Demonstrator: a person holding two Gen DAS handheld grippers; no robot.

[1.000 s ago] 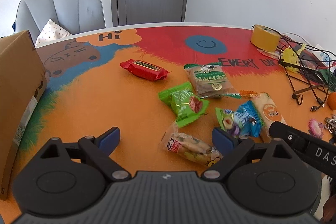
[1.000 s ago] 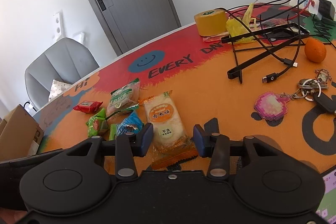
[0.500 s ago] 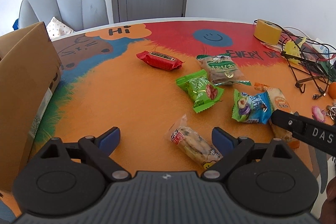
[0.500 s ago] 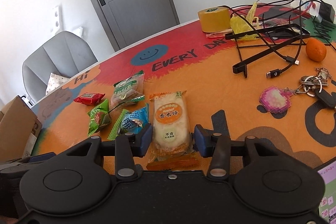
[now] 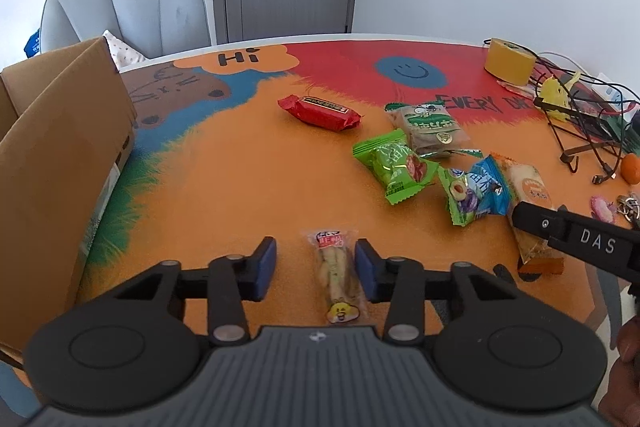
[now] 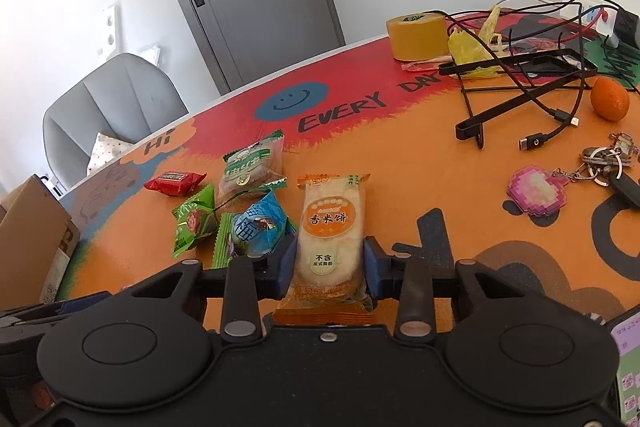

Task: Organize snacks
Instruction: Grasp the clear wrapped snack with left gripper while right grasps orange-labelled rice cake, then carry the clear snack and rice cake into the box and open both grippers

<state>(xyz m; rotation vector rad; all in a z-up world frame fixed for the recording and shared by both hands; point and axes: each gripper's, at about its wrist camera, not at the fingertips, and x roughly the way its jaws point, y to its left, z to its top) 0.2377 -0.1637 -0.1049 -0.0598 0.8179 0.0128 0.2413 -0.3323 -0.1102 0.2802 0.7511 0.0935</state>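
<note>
Glossy oblong rice-cracker packet (image 6: 331, 227), crinkled orange ends

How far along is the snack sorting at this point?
Nothing looks sorted yet: the red, tan-and-green, green and blue snack packets lie loose on the orange table. The right gripper is closing on the orange-labelled rice cracker packet; the left gripper is closing around the clear biscuit packet.

Bright, even daylight in both fisheye views.
Walls wash out pale at the upper left; edges bow strongly, corners vignette black; shadows faint.
</note>
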